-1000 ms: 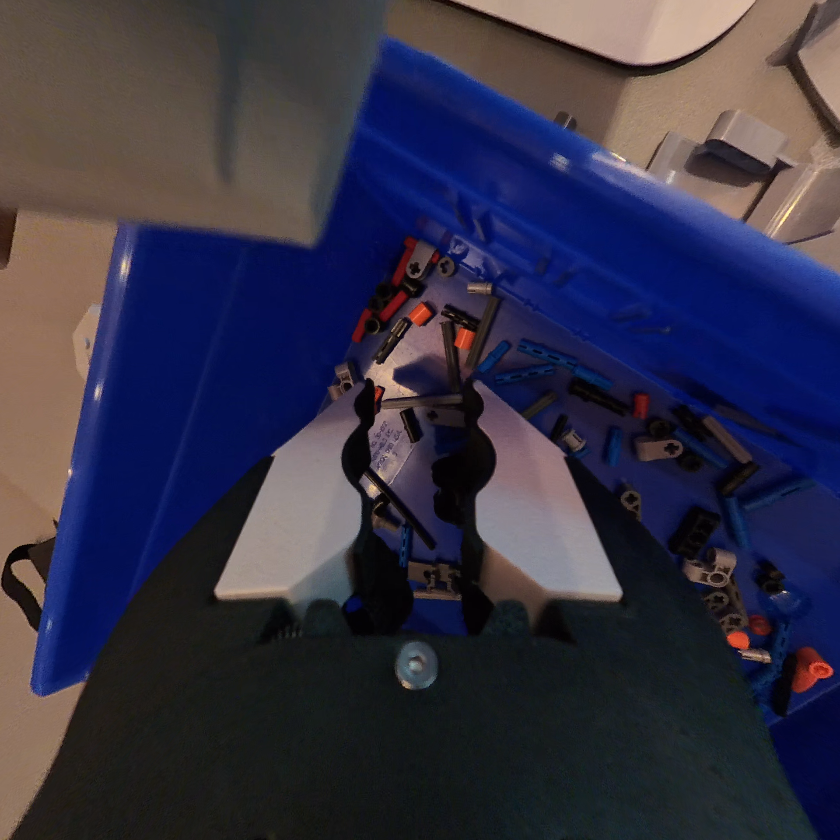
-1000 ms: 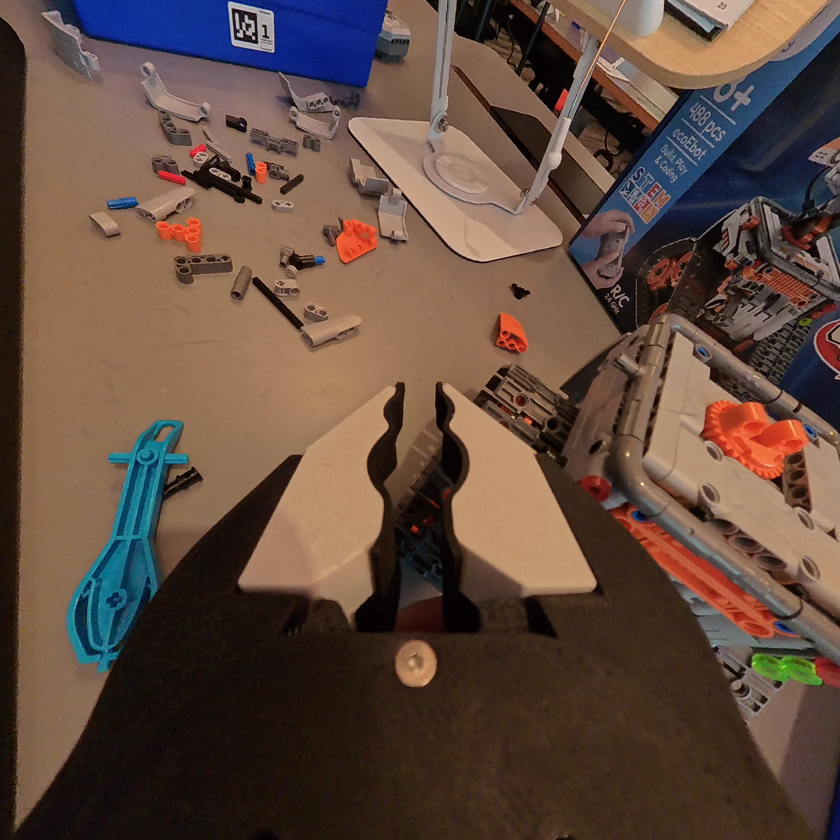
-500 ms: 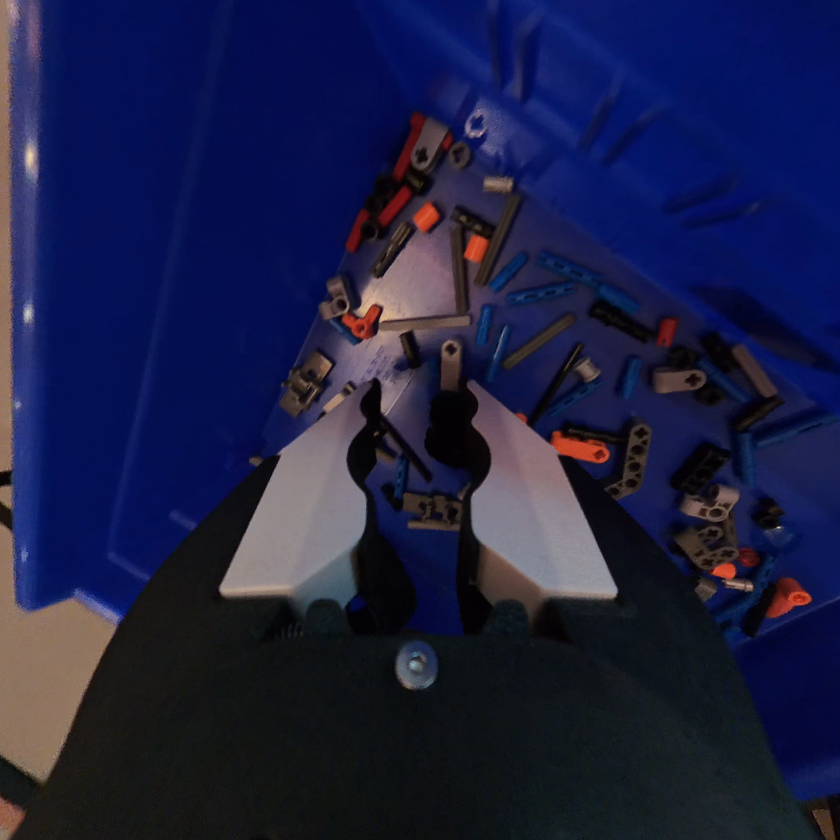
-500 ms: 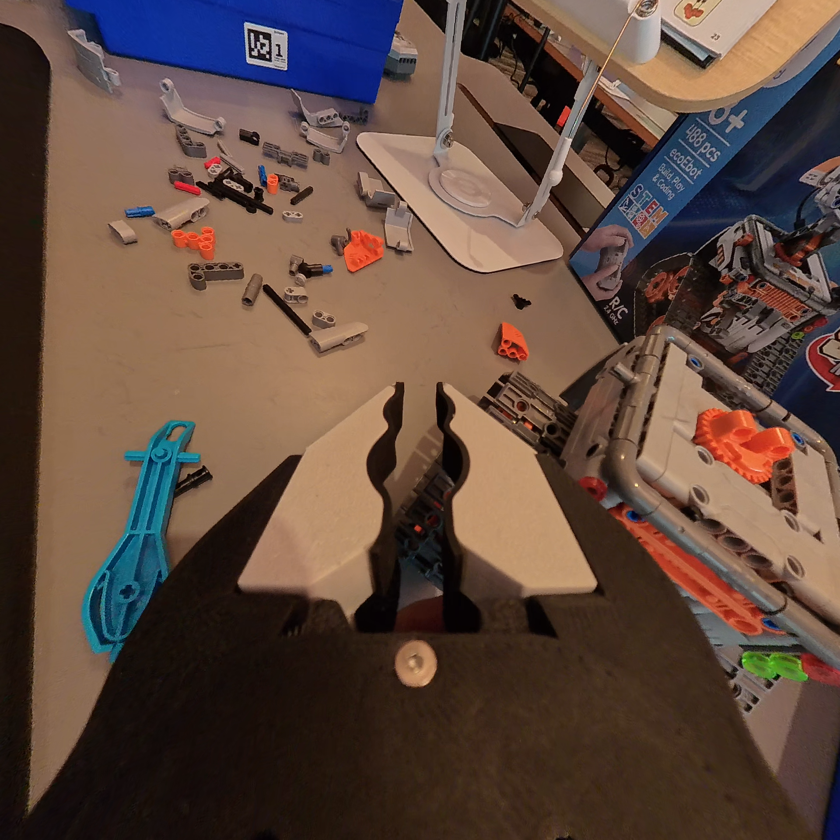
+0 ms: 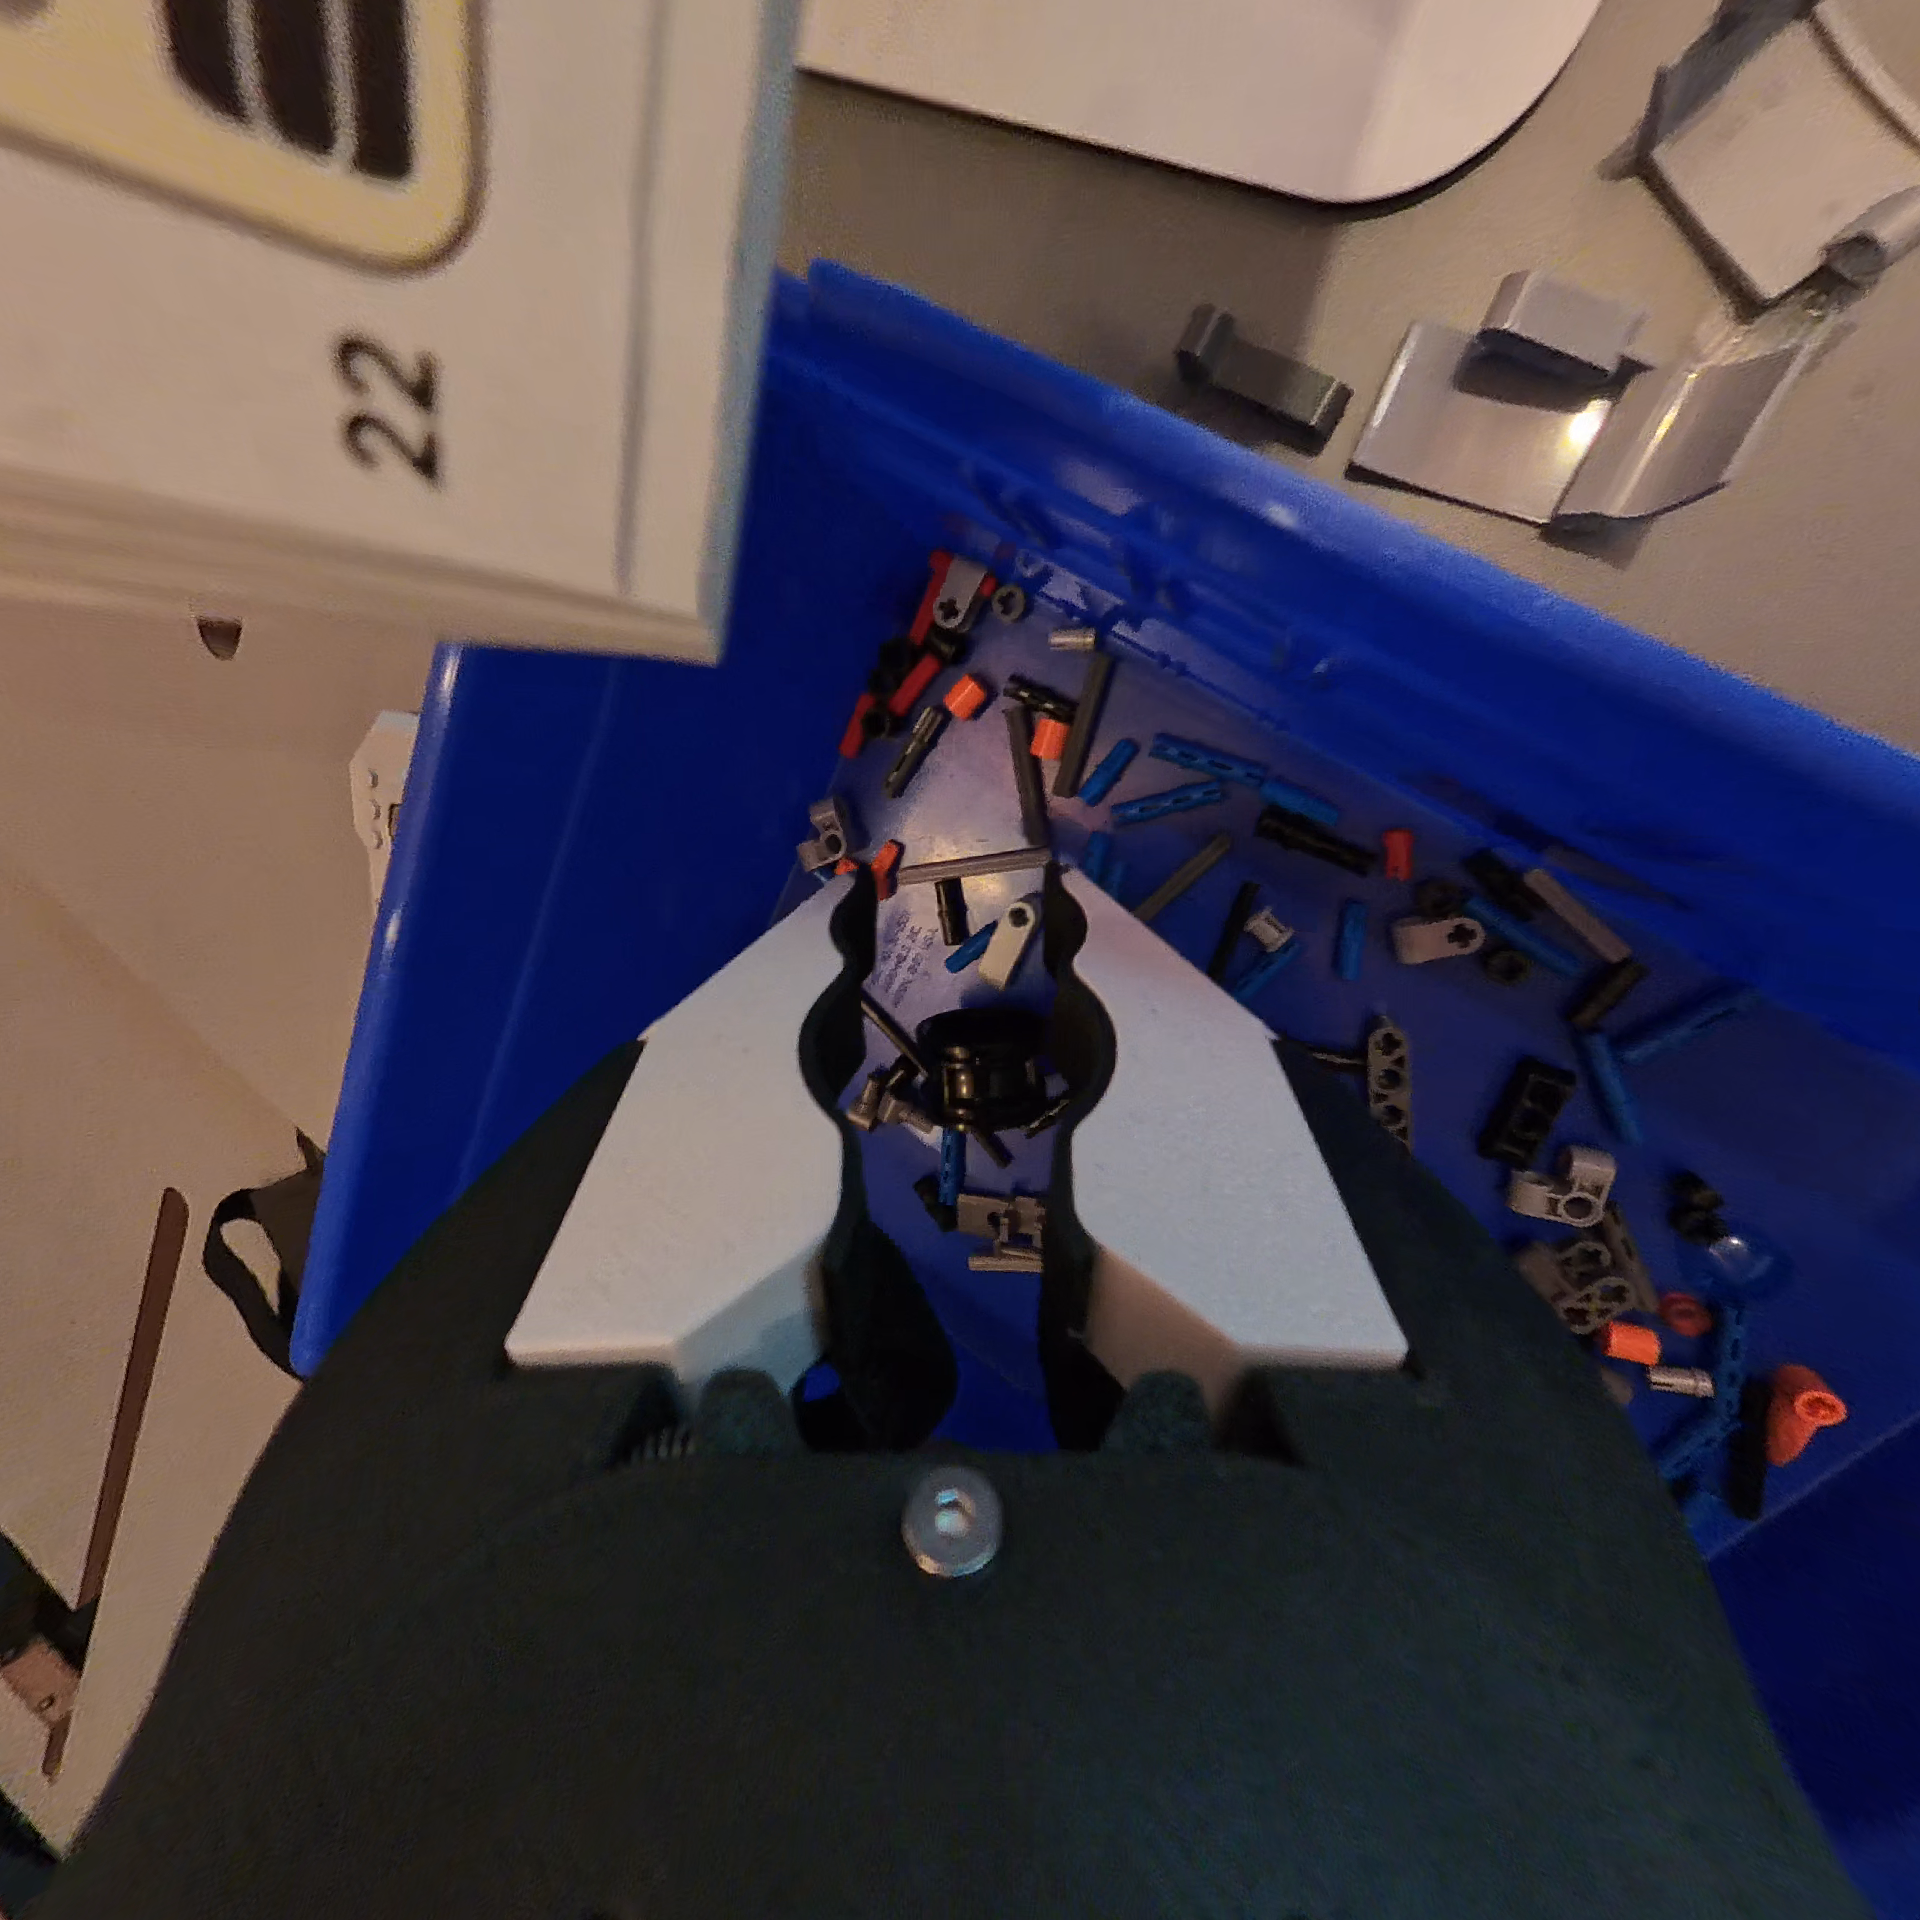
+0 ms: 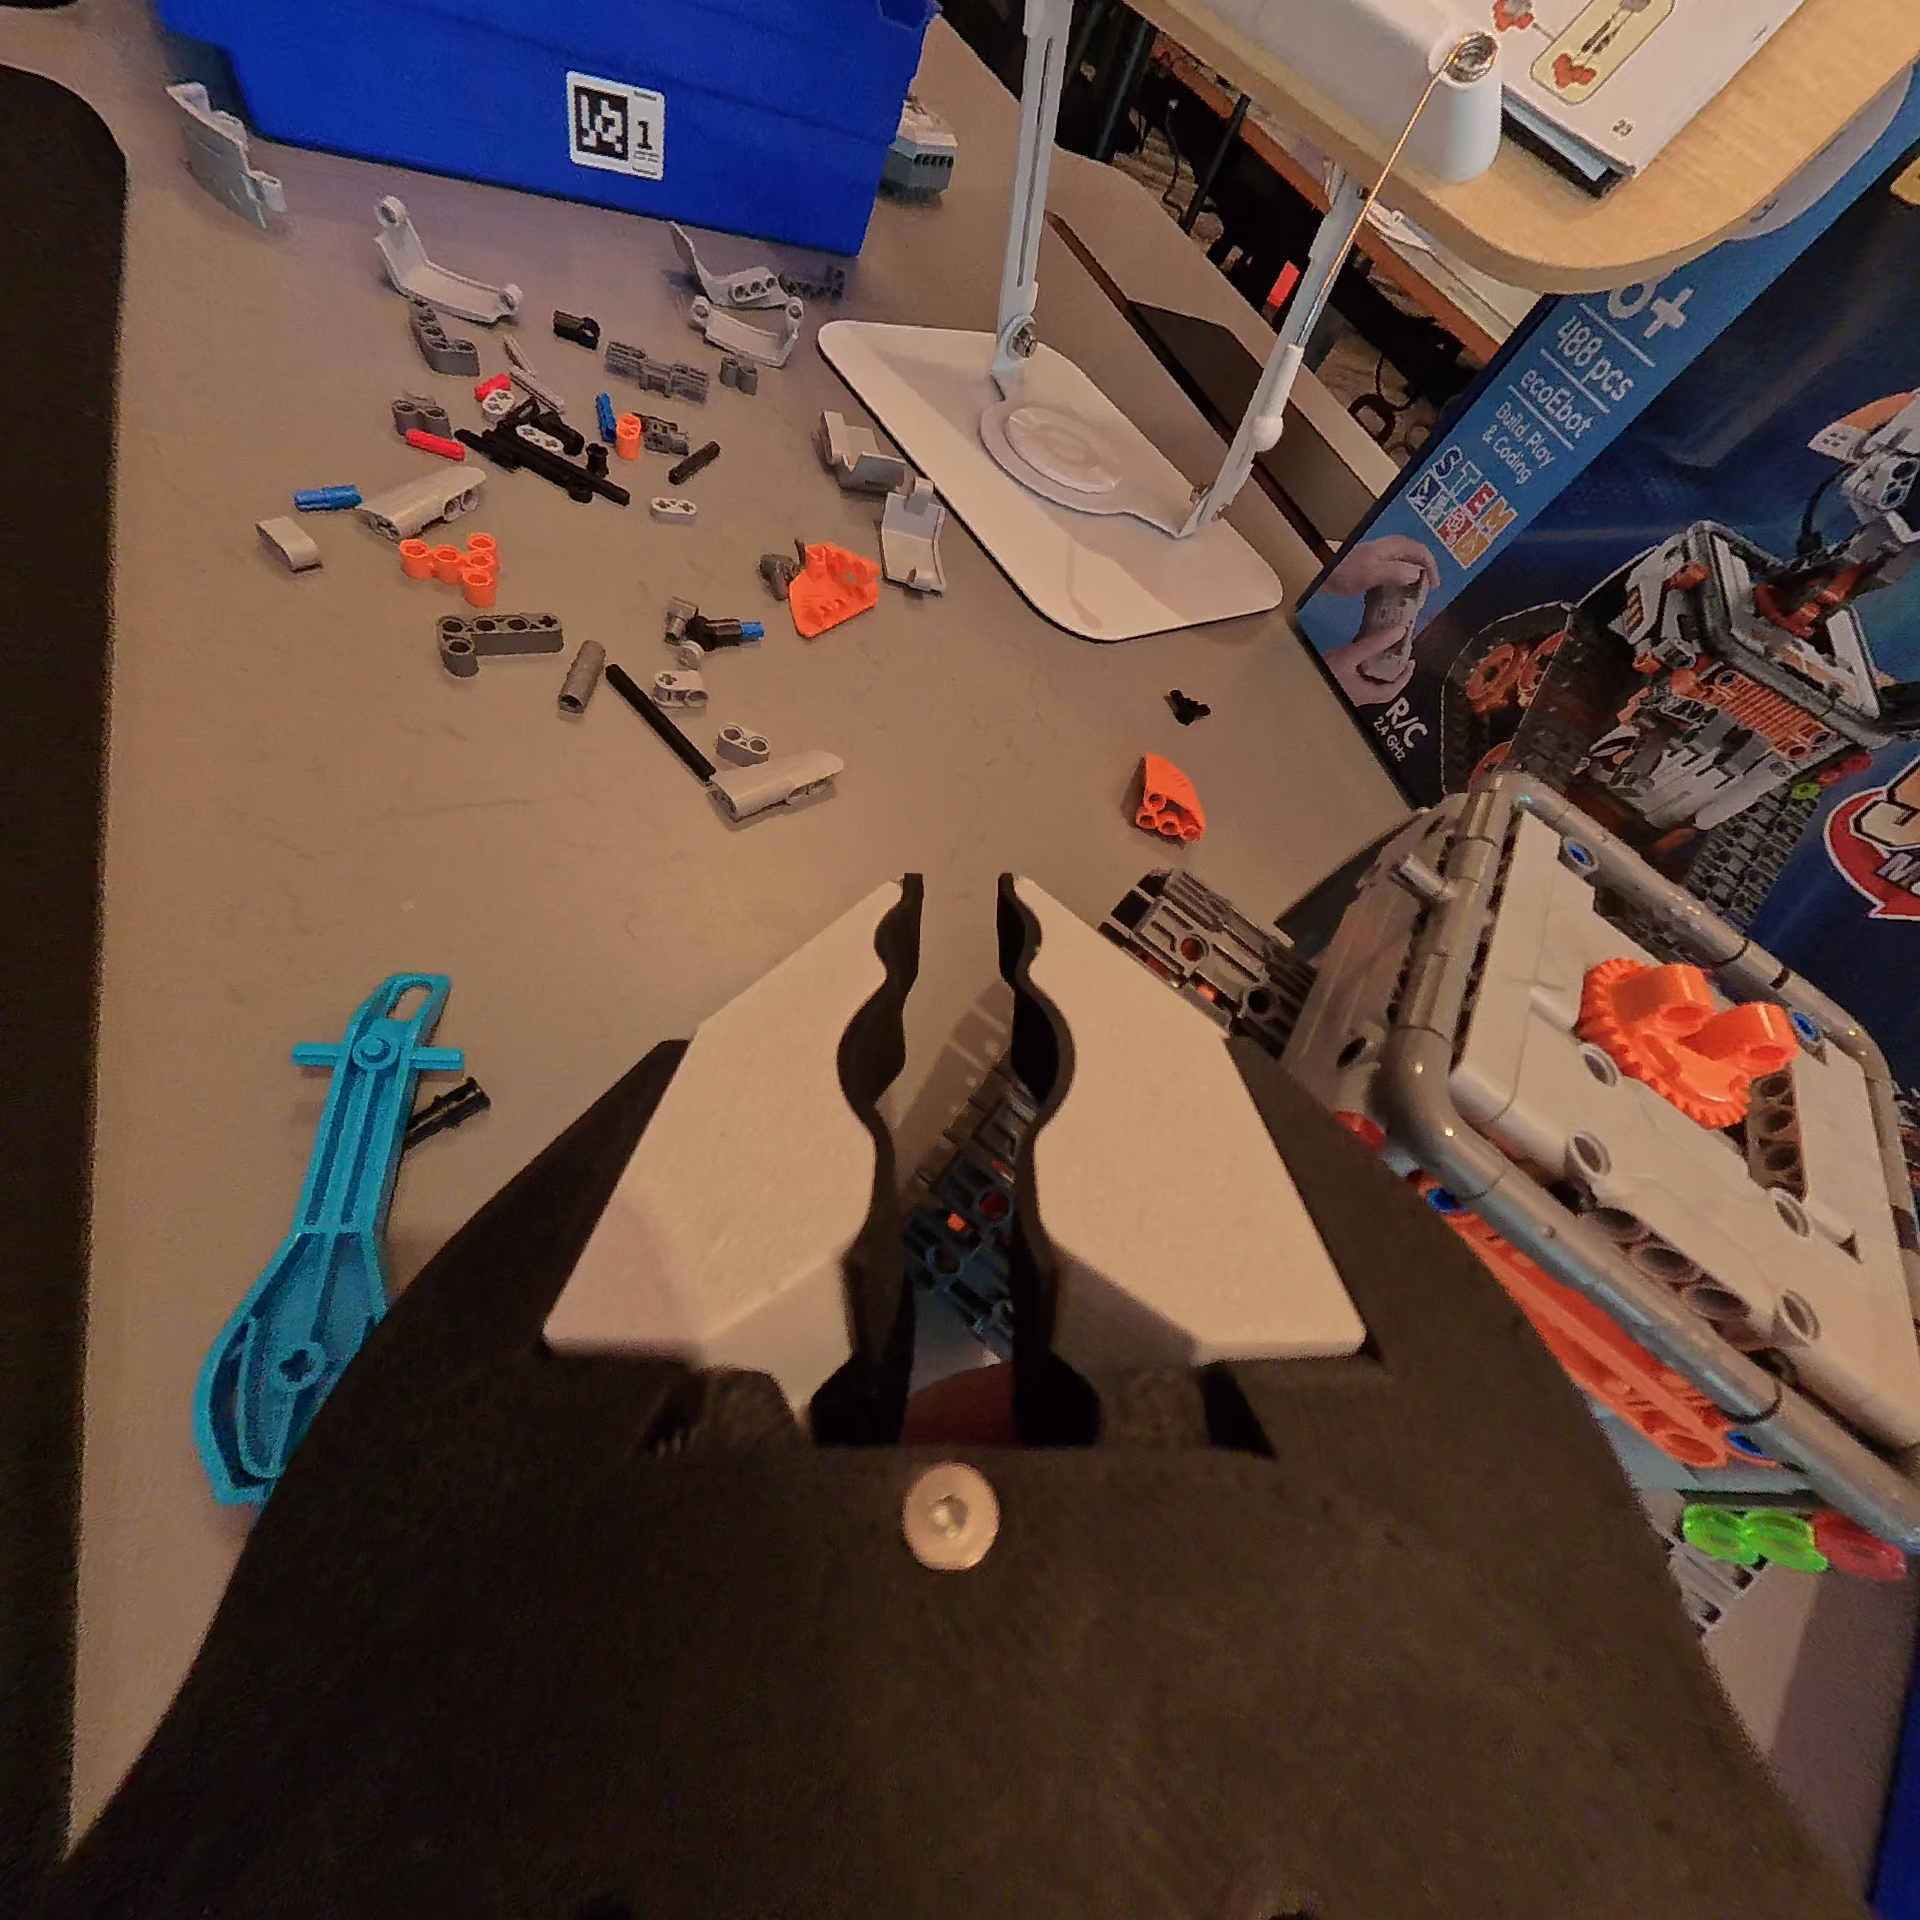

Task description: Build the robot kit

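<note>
The left gripper's (image 5: 951,883) dark body is filling the lower part of the left wrist view, hiding the near wall of the blue bin (image 5: 582,935) — its right end is running off the picture's edge. A small black part (image 5: 982,1070) is sitting between the fingers, too dark to tell whether they are touching it. A white booklet (image 5: 364,312) is blurring across the upper left corner, cut by two edges. In the right wrist view the right gripper (image 6: 958,894) is covering part of the grey-and-orange model (image 6: 1621,1164), so contact is unclear — the model and the printed box (image 6: 1621,582) are both being cropped at the right edge.
</note>
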`<state>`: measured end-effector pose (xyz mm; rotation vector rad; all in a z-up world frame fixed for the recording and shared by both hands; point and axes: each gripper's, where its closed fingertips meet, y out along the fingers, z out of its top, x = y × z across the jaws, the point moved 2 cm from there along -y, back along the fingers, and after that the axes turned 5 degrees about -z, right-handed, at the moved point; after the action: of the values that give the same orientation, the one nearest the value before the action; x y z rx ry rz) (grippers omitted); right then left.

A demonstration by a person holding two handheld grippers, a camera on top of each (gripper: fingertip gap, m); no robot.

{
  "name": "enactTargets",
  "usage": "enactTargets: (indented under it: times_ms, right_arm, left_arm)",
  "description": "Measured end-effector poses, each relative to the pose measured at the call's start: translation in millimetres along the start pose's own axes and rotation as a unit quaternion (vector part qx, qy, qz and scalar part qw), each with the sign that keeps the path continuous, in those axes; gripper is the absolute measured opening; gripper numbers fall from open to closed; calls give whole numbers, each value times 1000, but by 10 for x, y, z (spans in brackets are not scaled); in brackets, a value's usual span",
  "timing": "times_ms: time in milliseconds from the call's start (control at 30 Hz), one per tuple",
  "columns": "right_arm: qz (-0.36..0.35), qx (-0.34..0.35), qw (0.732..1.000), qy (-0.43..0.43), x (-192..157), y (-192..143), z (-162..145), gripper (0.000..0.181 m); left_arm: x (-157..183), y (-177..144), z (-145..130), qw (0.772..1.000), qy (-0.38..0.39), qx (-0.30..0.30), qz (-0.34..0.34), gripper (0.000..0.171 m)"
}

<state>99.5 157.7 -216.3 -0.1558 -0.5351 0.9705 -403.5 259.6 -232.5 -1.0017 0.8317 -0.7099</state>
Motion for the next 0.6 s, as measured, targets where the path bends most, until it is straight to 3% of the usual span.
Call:
enactTargets:
  times_ms: [400, 600]
  right_arm:
    - [1, 18, 1000, -10, -25, -72, 75, 12]
    - [-1, 19, 1000, -9, -13, -89, 72, 12]
  left_arm:
    - [30, -22, 23, 1000, -6, 16, -2, 32]
    - [-95, -127, -99, 1000, -17, 0, 10, 30]
